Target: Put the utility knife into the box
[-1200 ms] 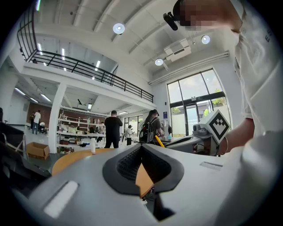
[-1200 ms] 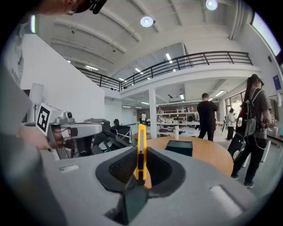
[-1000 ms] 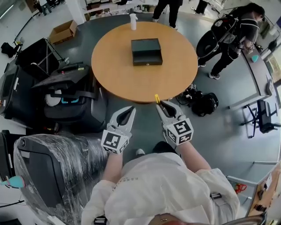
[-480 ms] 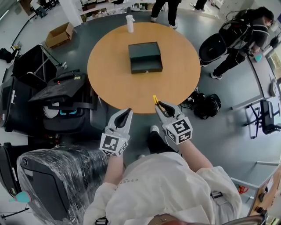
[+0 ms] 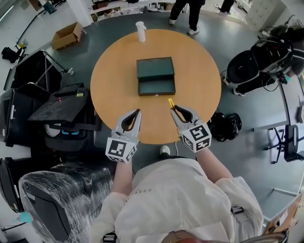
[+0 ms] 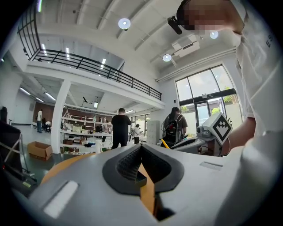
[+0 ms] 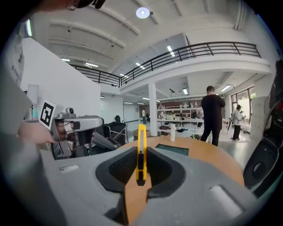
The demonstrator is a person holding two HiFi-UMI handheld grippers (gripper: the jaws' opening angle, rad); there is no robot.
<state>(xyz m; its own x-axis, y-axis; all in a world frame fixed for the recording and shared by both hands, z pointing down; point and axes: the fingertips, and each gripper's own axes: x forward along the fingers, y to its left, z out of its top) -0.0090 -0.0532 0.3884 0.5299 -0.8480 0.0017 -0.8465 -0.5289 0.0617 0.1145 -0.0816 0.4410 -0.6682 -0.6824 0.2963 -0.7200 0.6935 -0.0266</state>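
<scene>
A dark green box [image 5: 156, 76] lies open in the middle of the round wooden table [image 5: 202, 71]; in the right gripper view the box [image 7: 172, 149] shows as a low dark slab ahead. My right gripper [image 5: 174, 110] is shut on a yellow utility knife [image 5: 170, 103], over the table's near part, a short way from the box. The knife [image 7: 141, 150] stands upright between the jaws of the right gripper [image 7: 140, 167]. My left gripper [image 5: 137, 114] hovers beside it to the left, shut and holding nothing, its tips meeting in the left gripper view [image 6: 141, 148].
A white bottle [image 5: 140, 31] stands at the table's far edge. Black carts [image 5: 61, 102] and a plastic-wrapped chair [image 5: 57, 190] crowd the left. Black bags [image 5: 228, 124] lie on the floor at right. A person [image 5: 190, 9] stands beyond the table.
The person has stepped up to the table. Both grippers went from short of its near edge to over its top, closer to the box. The knife stayed in the right gripper.
</scene>
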